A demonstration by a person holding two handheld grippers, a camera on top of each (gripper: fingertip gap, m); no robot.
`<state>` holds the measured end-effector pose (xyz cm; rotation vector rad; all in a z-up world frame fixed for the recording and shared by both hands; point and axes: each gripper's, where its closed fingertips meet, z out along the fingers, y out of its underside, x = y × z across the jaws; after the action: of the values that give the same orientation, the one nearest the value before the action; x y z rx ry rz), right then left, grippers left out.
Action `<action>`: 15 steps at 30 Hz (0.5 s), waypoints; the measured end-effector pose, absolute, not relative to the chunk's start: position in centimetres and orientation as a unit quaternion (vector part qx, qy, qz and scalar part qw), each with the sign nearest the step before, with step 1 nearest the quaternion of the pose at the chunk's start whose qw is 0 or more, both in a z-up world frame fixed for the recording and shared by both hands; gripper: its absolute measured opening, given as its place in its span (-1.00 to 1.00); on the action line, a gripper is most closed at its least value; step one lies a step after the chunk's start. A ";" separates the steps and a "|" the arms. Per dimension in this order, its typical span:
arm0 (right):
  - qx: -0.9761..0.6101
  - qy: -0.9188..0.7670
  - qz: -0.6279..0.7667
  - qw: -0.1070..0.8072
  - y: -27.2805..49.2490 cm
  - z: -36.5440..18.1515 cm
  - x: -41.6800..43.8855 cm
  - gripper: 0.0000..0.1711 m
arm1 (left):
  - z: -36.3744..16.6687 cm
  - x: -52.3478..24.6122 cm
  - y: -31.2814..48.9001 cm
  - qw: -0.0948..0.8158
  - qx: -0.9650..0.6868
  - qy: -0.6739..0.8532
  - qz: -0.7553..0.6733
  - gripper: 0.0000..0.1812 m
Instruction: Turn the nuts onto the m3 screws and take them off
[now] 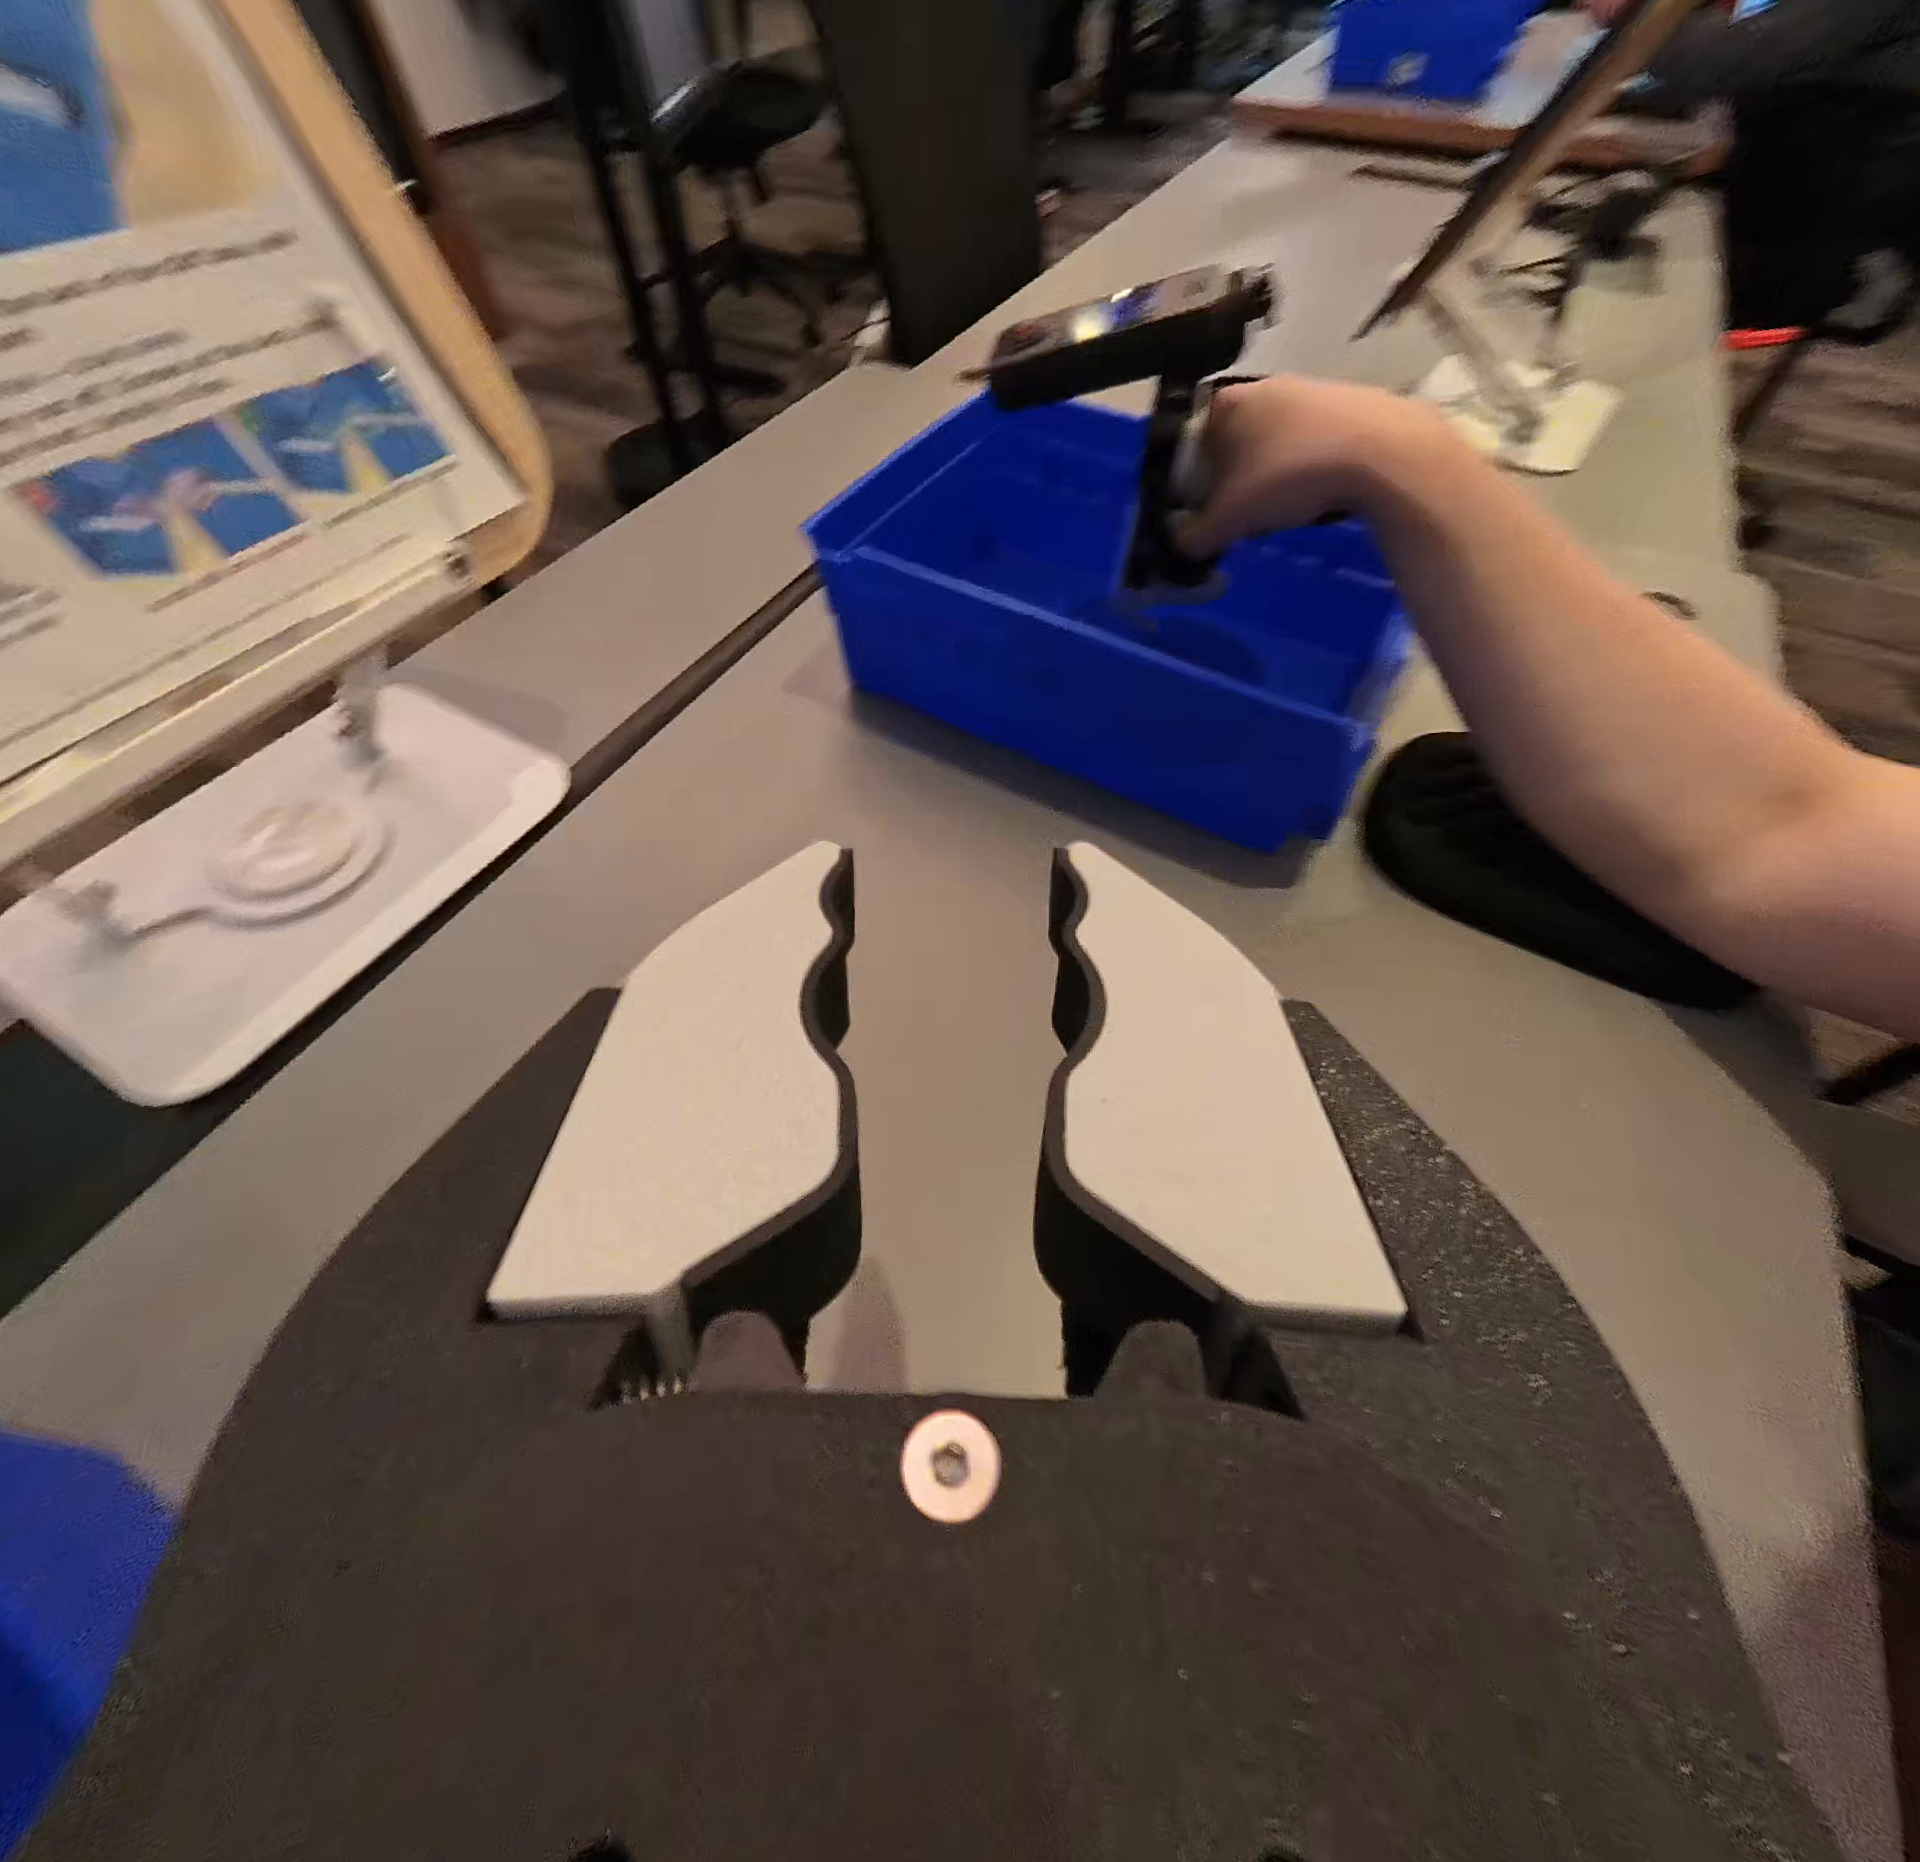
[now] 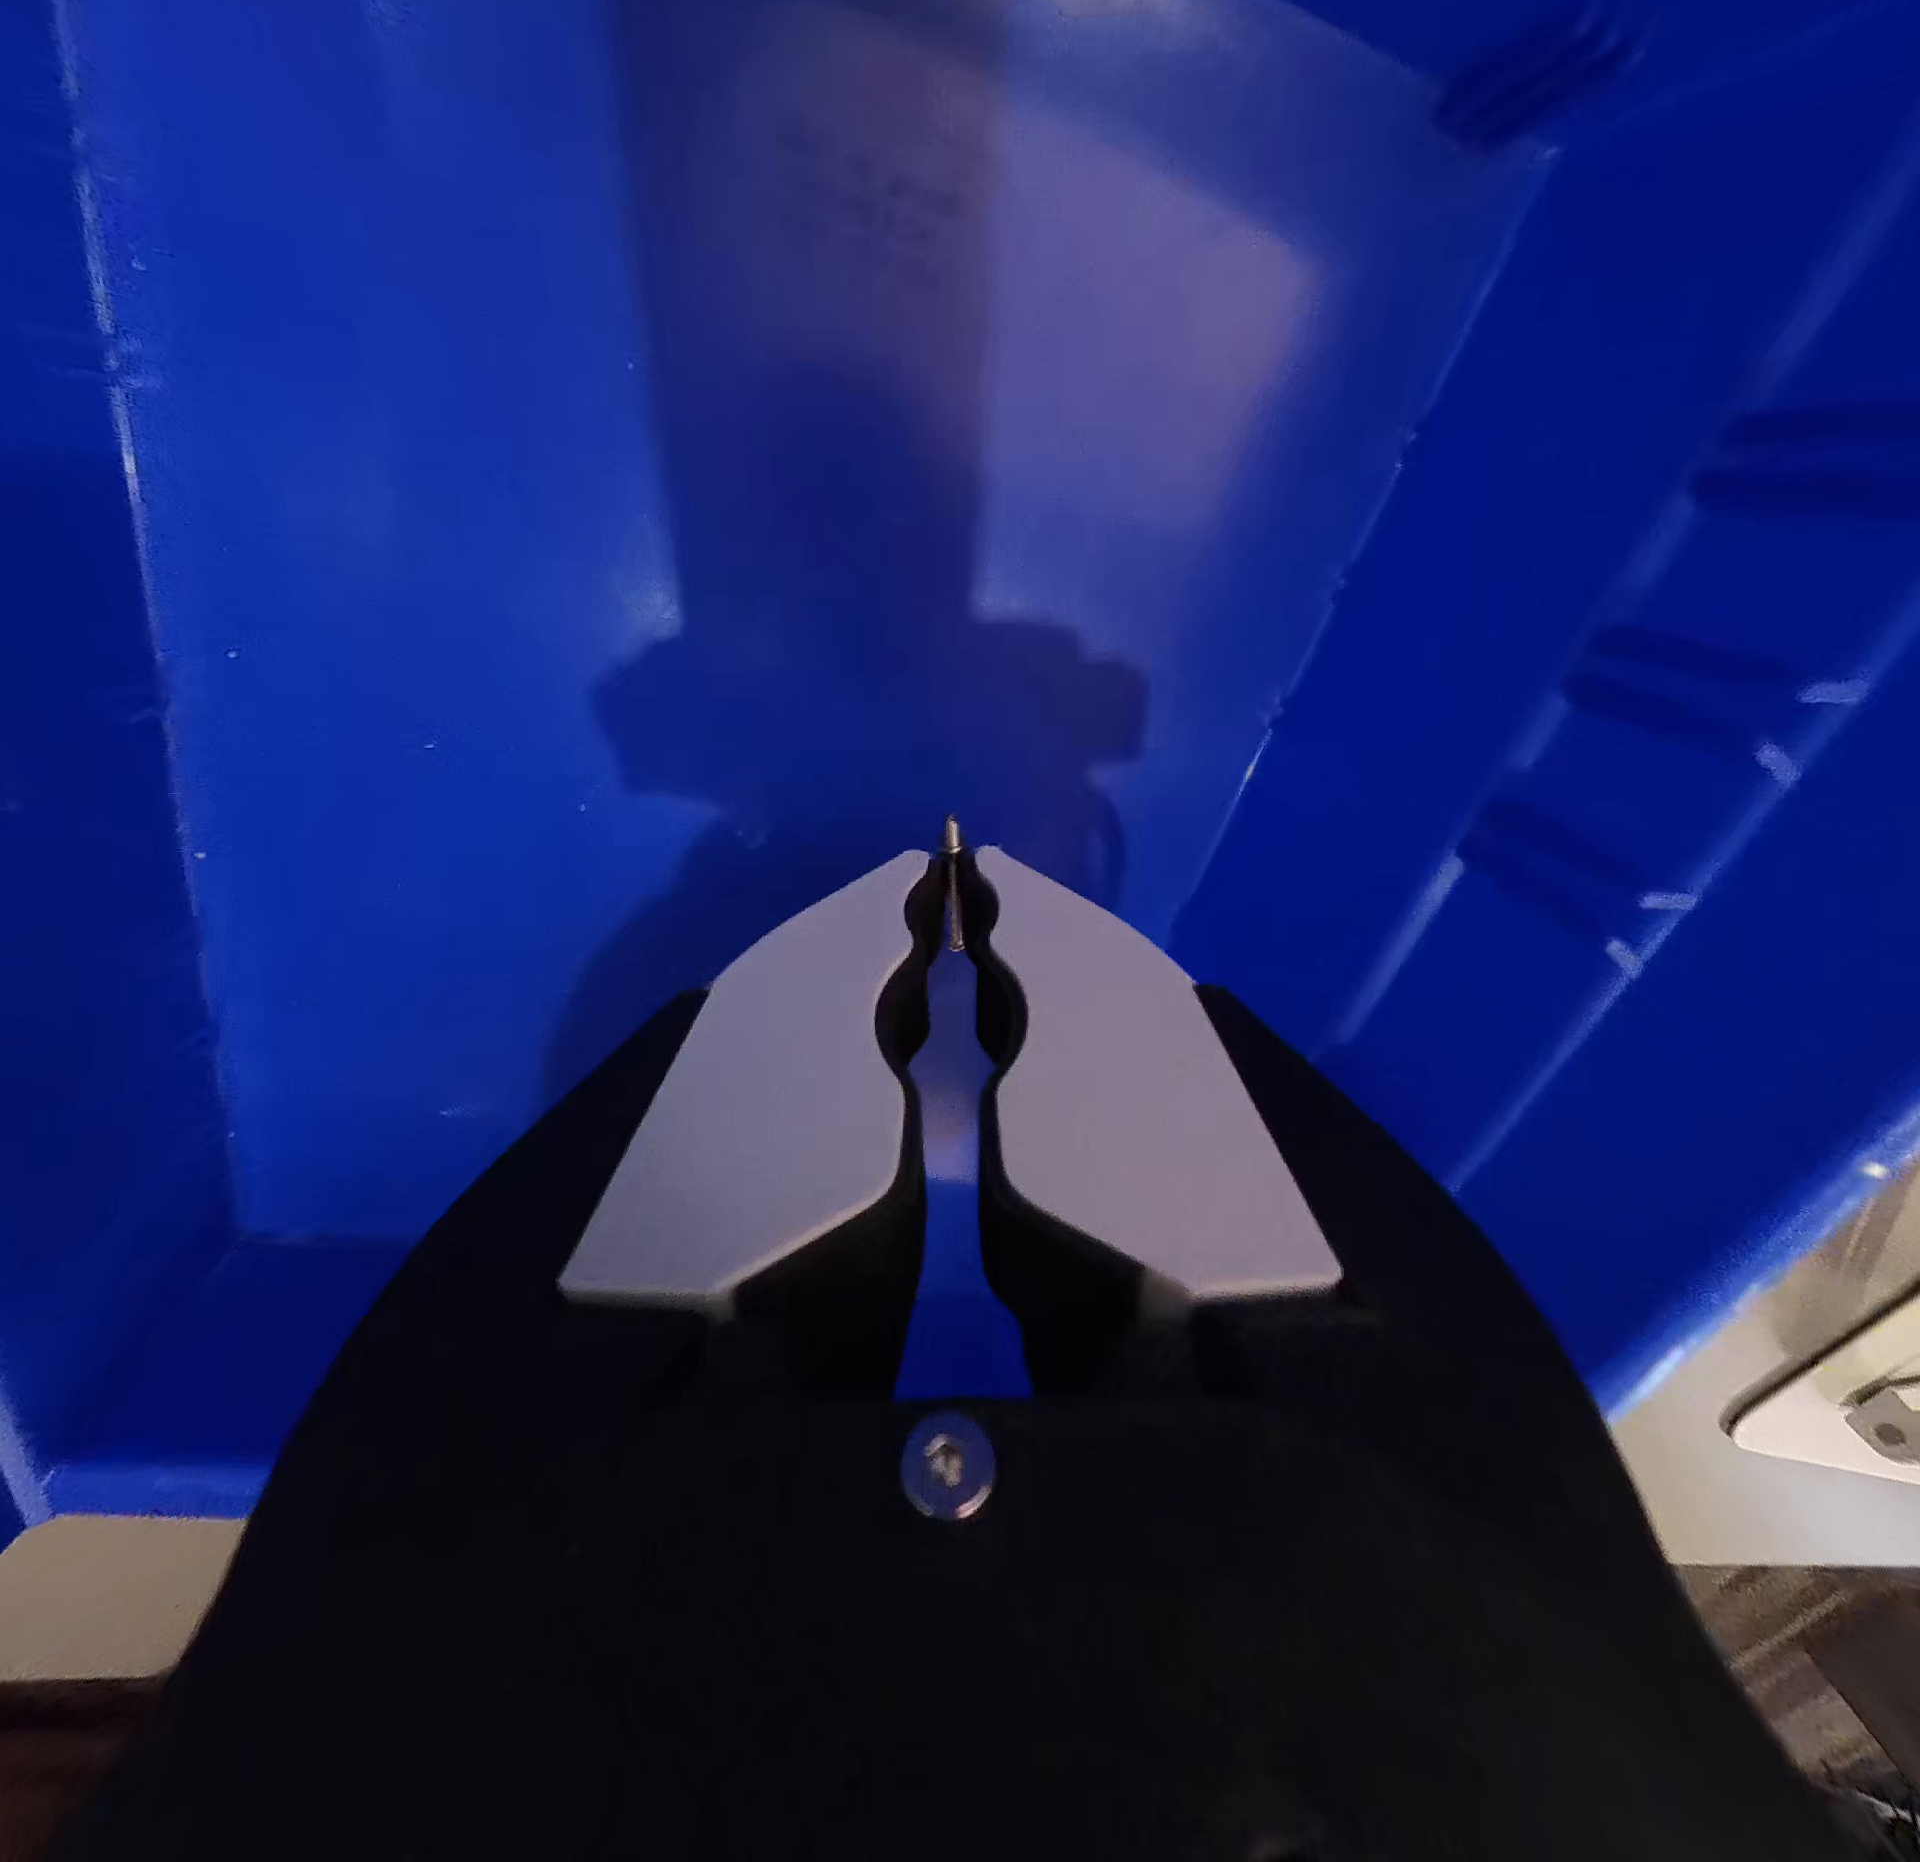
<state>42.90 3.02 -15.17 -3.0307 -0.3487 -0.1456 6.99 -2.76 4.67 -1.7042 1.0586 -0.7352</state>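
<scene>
Right gripper [image 2: 952, 856] dipping inside blue bin [image 2: 416, 462], tips pinching a thin, dull-metal screw [image 2: 952, 882] pointing twelve o'clock. Left gripper [image 1: 951, 862] hovering over table [image 1: 727, 773], fingers parted, holding nothing.

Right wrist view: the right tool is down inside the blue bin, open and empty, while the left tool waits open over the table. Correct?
Not quite. The right tool is shut on a small screw pinched at its tips, as the right wrist view shows. The rest holds: it is inside the blue bin, and the left tool is open over the table.

Grey table [image 1: 727, 773]; blue bin [image 1: 1091, 690]
</scene>
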 end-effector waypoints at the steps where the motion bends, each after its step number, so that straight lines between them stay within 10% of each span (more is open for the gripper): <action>1: -0.991 -0.115 -0.047 0.041 3.0 -15.4 42.9 -0.96 | 4.1 6.5 -1.8 0.485 -0.717 0.416 -0.279 -0.60; 15: -0.982 -0.125 -0.056 0.128 4.2 -11.8 42.8 -0.49 | 1.3 0.7 5.0 0.531 -0.791 0.301 -0.046 -0.45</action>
<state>42.83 4.25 -11.81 -2.8571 -0.3628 -0.1632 0.67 5.00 1.34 -1.8864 0.7177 -0.1108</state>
